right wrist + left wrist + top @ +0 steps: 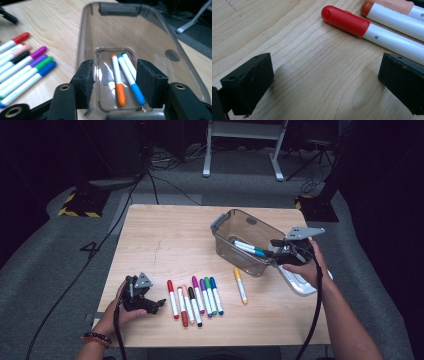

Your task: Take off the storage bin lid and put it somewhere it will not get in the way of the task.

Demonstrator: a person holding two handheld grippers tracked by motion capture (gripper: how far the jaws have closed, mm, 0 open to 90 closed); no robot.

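A clear plastic bin (223,222) stands at the table's right with three markers on its floor: orange-capped (119,91), blue-capped (136,91) and green-tipped (129,63). My right gripper (274,251) is open at the bin's near end, its jaws wide apart and empty, looking into the bin (83,37). A row of several capped markers (195,299) lies on the front of the table, and a yellow marker (240,285) sits apart to their right. Just left of the red marker (347,21), my left gripper (159,304) rests low over the wood, open and empty.
A white lid (299,282) lies by the table's right edge, under the right hand. The wooden table (165,235) has bare room at the back left. Dark floor, cables and a stand's legs lie beyond the table.
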